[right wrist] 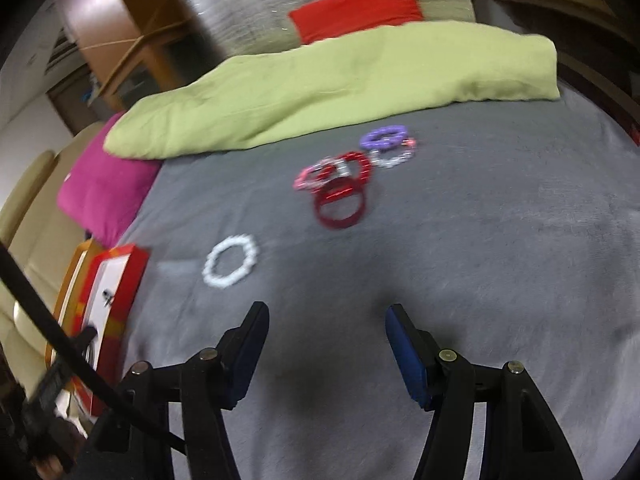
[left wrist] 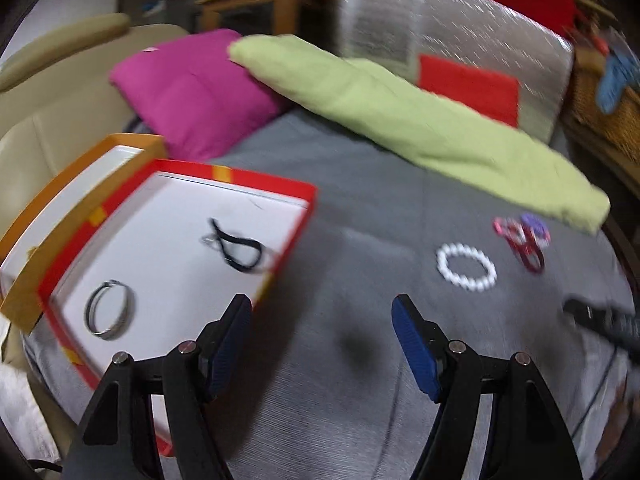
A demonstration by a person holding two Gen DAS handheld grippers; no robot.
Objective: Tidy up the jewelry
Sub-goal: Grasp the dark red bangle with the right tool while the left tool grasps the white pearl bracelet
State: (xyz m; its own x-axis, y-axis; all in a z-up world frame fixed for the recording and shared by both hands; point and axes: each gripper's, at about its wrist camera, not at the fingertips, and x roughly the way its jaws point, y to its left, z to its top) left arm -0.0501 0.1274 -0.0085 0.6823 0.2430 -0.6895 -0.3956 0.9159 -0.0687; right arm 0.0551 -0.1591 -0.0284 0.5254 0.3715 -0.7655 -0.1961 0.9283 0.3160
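White bead bracelet: flat on grey bedcover, ahead and right of the left jaws; ahead and left of the right jaws in the right wrist view. Untouched, well apart from both.

Red bangles: loose overlapping cluster with a pink piece, farther ahead of the right jaws, slightly left of centre. Seen far right of the left jaws, blurred.

Purple bead bracelet and pale silvery piece: touching, just beyond the red cluster.

Red-rimmed box tray: white floor, ahead and left of the left jaws, near corner beside the left finger. Contents: black cord piece toward the middle; dark metal bangle near the front-left. Orange-rimmed tray nested behind it. Both at far left edge of the right wrist view.

Left gripper: jaws spread wide, nothing between, blue pads bare, over bare bedcover.

Right gripper: jaws spread, nothing between, over bare bedcover.

Surroundings: green folded blanket across the far side; magenta pillow left of it; silver quilted panel with red patch behind; beige seat far left.
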